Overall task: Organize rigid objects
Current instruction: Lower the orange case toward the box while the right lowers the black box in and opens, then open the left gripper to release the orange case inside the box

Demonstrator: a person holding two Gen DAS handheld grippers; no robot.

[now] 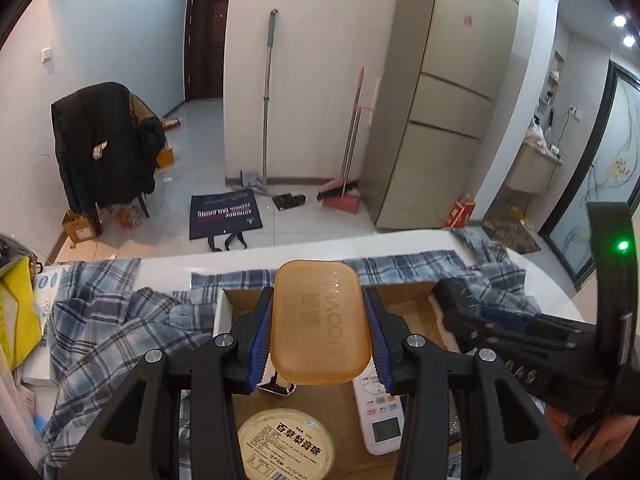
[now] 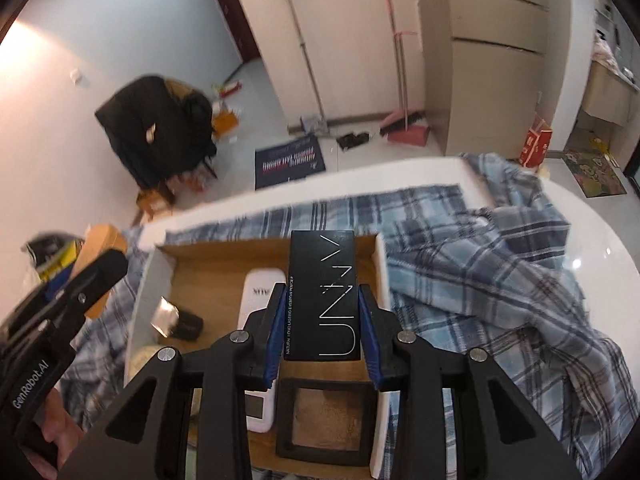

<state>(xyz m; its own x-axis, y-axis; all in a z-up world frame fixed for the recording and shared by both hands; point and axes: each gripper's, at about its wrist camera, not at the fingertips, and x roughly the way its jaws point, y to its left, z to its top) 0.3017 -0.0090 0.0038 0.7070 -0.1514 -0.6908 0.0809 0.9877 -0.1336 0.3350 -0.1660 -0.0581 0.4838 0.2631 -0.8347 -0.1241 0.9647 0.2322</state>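
Observation:
My left gripper [image 1: 319, 322] is shut on an amber soap bar [image 1: 320, 322] and holds it above the open cardboard box [image 1: 408, 300]. My right gripper [image 2: 322, 322] is shut on a black UNNY powder box [image 2: 323, 294] and holds it over the same cardboard box [image 2: 208, 268]. Inside the box lie a white remote [image 1: 378, 412], also in the right wrist view [image 2: 258, 364], a round candy tin [image 1: 286, 446], a small dark bottle [image 2: 186, 324] and a black square frame [image 2: 326, 420]. The right gripper also shows in the left wrist view [image 1: 460, 308], the left one in the right wrist view [image 2: 104, 270].
The box rests on a blue plaid cloth [image 2: 500, 280] spread over a white table [image 2: 592, 232]. A yellow bag [image 1: 16, 312] and papers lie at the left. Beyond the table edge are a chair with a black coat [image 1: 104, 148], brooms and a fridge [image 1: 448, 92].

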